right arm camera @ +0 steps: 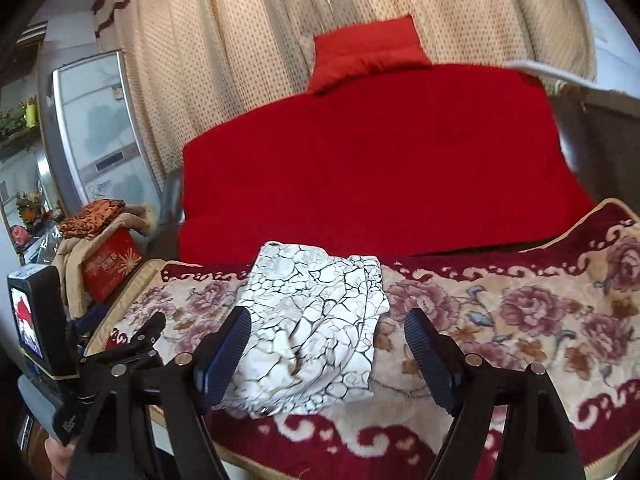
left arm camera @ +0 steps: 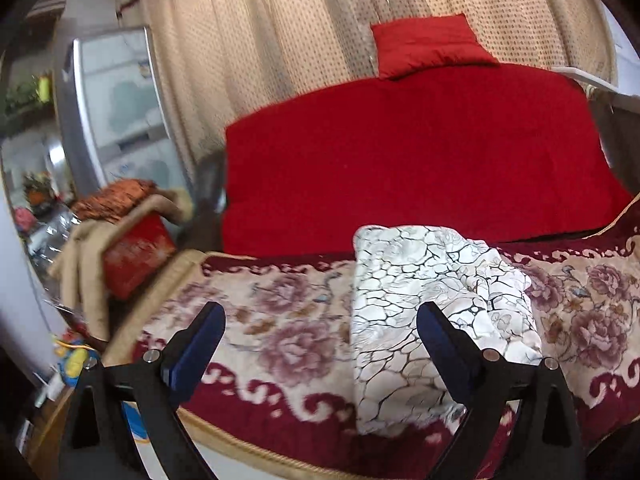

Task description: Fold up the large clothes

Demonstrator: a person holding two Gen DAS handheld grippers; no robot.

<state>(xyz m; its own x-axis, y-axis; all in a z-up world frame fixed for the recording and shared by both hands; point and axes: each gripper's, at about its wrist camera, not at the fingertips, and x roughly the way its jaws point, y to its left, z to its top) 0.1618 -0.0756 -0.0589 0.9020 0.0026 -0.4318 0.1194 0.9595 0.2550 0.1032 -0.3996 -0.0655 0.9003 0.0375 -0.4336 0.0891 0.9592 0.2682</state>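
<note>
A white garment with a black crackle print lies folded into a compact bundle on the floral blanket. It also shows in the right wrist view. My left gripper is open and empty, held above the blanket; its right finger stands in front of the bundle. My right gripper is open and empty, hovering over the bundle's near edge. The left gripper's body and its camera screen show at the left in the right wrist view.
A red cushioned sofa back with a small red pillow rises behind the blanket. Beige dotted curtains hang behind. At left stand a red box under piled clothes, and a silver fridge.
</note>
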